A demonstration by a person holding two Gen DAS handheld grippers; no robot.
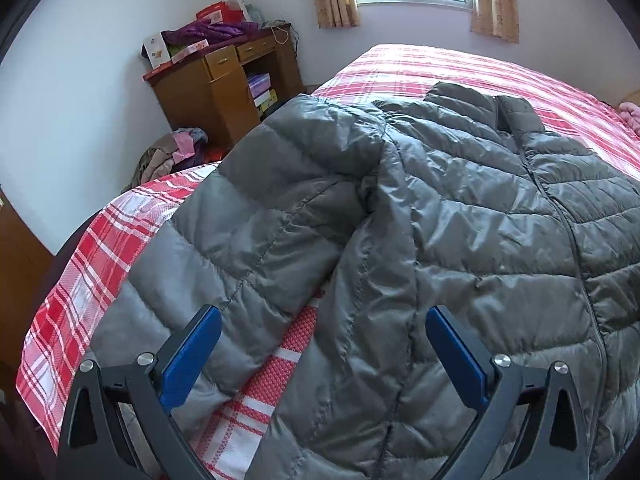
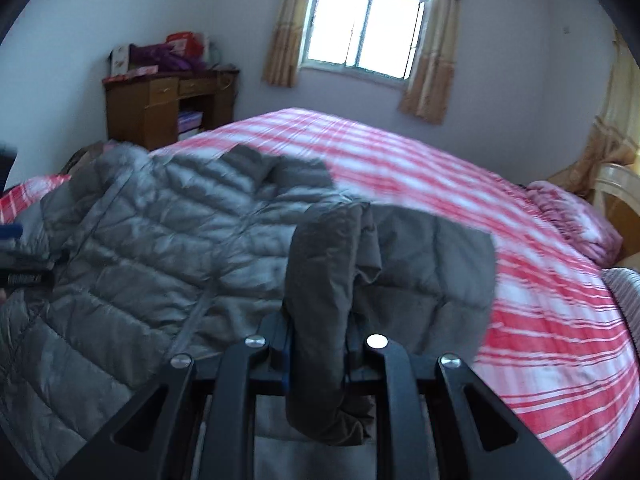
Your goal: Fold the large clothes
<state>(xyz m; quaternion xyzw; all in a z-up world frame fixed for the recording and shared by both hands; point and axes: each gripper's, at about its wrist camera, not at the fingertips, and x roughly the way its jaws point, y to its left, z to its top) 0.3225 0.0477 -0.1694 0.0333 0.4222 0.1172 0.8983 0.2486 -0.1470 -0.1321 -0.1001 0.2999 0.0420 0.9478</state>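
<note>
A grey quilted puffer jacket (image 1: 480,220) lies spread on a bed with a red and white plaid cover (image 1: 92,256). Its left sleeve (image 1: 248,216) stretches toward the bed's near left corner. My left gripper (image 1: 322,344) is open, its blue pads (image 1: 192,356) hovering over the sleeve and the jacket's side edge, holding nothing. In the right wrist view the jacket (image 2: 160,232) lies to the left, and my right gripper (image 2: 320,352) is shut on the cuff end of the right sleeve (image 2: 320,280), lifted above the bed cover (image 2: 540,320).
A wooden desk (image 1: 224,80) piled with boxes and purple cloth stands at the back left wall. A heap of clothes (image 1: 172,152) lies on the floor beside it. A pink folded blanket (image 2: 576,220) sits at the bed's right edge. A curtained window (image 2: 368,28) is behind.
</note>
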